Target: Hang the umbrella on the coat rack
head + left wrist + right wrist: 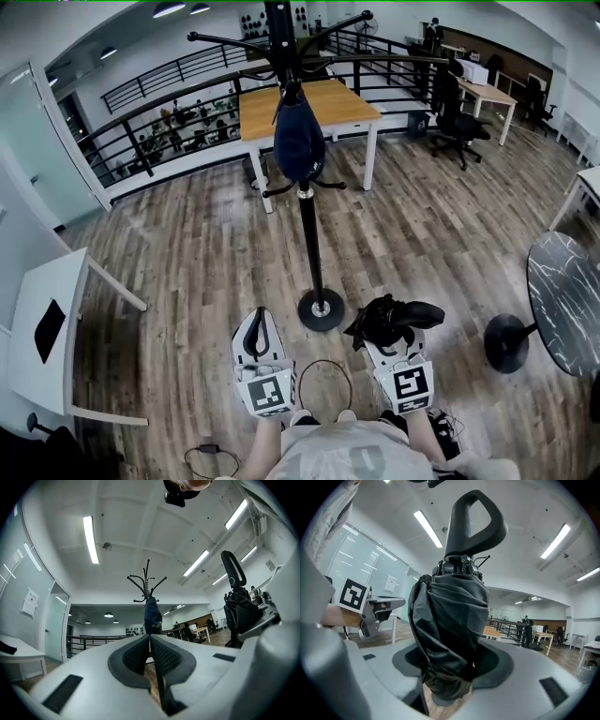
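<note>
Umbrella [450,616] held in right gripper [449,679] jaws, lower end hidden between them

**Matt cloth, smooth plastic, dark metal**

We see the umbrella [450,620] as black cloth, matt and crumpled into folds. Its handle [474,522] is smooth black plastic with a faint sheen. The left claw [149,641] has pale matt plastic shells and dark, finely textured pads [168,657]. At frame centre the coat rack [311,244] looks like black painted metal, on a floor [197,253] of grained wood planks.
</note>
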Motion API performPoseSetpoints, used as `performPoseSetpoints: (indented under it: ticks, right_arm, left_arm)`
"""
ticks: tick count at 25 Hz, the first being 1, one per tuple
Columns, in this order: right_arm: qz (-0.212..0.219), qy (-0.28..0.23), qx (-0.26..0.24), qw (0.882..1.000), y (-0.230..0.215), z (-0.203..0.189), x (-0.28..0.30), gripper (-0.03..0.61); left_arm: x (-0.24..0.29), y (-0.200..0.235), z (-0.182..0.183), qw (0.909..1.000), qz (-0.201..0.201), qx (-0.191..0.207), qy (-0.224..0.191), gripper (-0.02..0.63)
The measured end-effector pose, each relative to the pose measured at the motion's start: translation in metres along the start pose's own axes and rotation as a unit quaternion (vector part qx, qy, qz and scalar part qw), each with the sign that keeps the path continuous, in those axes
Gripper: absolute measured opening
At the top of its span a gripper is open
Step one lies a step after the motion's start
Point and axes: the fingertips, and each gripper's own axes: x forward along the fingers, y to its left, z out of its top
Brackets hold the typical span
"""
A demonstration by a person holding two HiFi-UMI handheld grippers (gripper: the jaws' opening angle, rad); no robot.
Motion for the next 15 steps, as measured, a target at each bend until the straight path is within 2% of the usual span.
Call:
performPoseSetpoints:
  ticks: [8, 15]
  right_arm:
    - [0.032, -0.001, 0.009, 0.999, -0.011, -0.011, -0.003, 0.275]
    - [0.049, -0.005, 0.023, 0.999, -0.020, -0.017, 0.003, 0.275]
  left_arm:
    - [-0.010, -0.024, -0.007, 0.9998, 0.007, -0.002, 0.020, 0.029]
    - [0.010, -0.036, -0.008, 0.9998, 0.002, 0.004, 0.021, 0.029]
